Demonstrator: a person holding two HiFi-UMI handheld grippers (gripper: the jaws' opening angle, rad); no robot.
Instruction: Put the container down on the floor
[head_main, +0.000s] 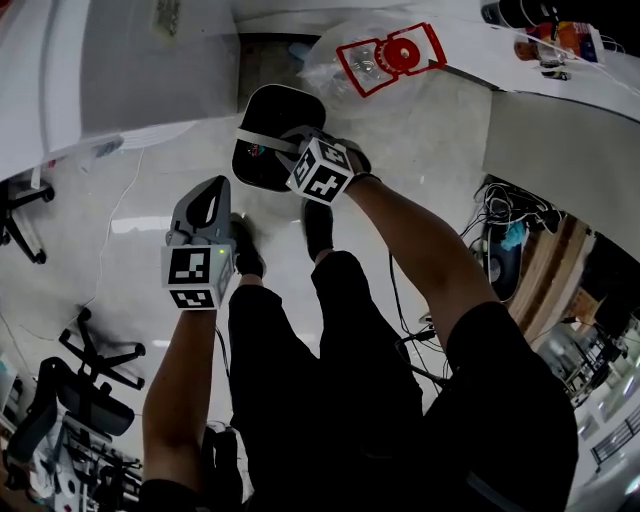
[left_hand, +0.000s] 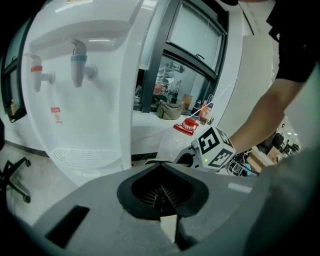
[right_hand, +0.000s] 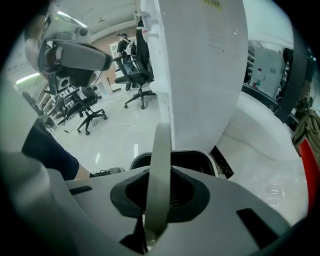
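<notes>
A black container (head_main: 272, 128) with a pale rim is in front of the person's feet in the head view. Its grey strap handle (head_main: 262, 141) stands upright, and my right gripper (head_main: 288, 152) is shut on it. In the right gripper view the handle (right_hand: 161, 165) rises between the jaws of the right gripper (right_hand: 154, 222), with the container's open mouth (right_hand: 200, 159) just beyond. Whether the container's base touches the floor is hidden. My left gripper (head_main: 212, 192) hovers left of the container and nearer the person, apart from it. The left gripper (left_hand: 169, 227) is shut with nothing in it.
A white water dispenser (head_main: 120, 70) stands close behind the container, and it also fills the left gripper view (left_hand: 85, 90). A clear bag with a red-framed pack (head_main: 390, 55) lies on the floor beyond. Office chairs (head_main: 85, 400) are on the left and cables (head_main: 500, 225) on the right.
</notes>
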